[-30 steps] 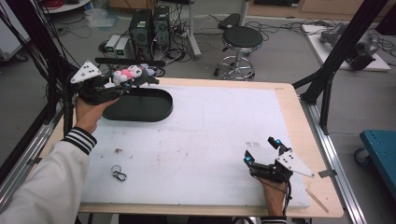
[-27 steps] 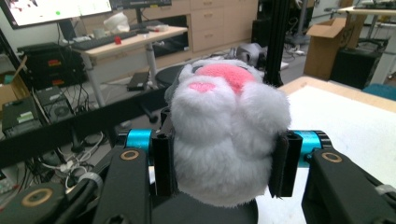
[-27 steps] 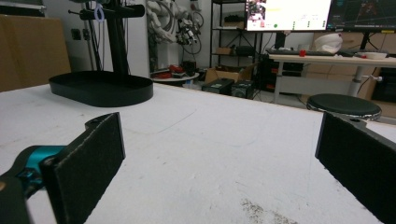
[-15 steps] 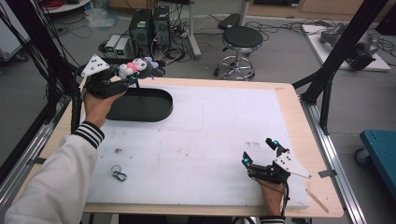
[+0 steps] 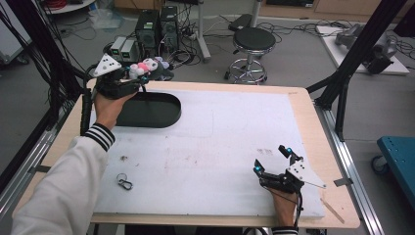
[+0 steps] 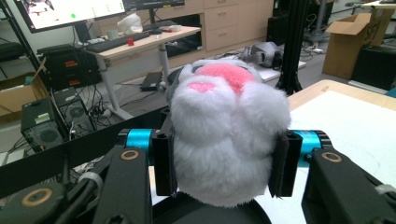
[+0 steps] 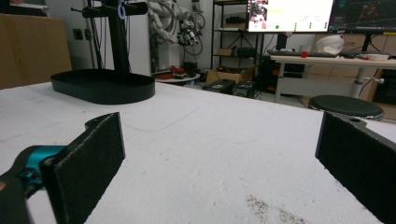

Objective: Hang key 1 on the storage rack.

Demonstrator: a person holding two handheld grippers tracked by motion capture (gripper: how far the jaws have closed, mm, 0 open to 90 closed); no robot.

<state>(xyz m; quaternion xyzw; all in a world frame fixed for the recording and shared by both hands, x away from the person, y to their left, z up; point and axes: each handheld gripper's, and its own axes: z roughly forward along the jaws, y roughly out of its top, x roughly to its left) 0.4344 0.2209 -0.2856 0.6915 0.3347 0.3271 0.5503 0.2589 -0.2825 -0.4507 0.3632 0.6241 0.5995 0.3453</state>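
We see the left hand-held gripper (image 5: 147, 78) clamped on a plush toy (image 6: 226, 135) above the tray's (image 5: 166, 120) far rim; the right hand-held gripper (image 5: 272, 159) rests agape on the bench (image 5: 220, 147). Next, we judge, lowering into the tray.

**What the views leave unclear**

The white and pink plush toy (image 6: 227, 140) hides most of the black oval plastic tray (image 6: 219, 212) in the left gripper view. In the high view, the small metal clip (image 5: 125, 182) is too tiny to identify. The bottom edge cuts off the right hand (image 5: 284, 208).
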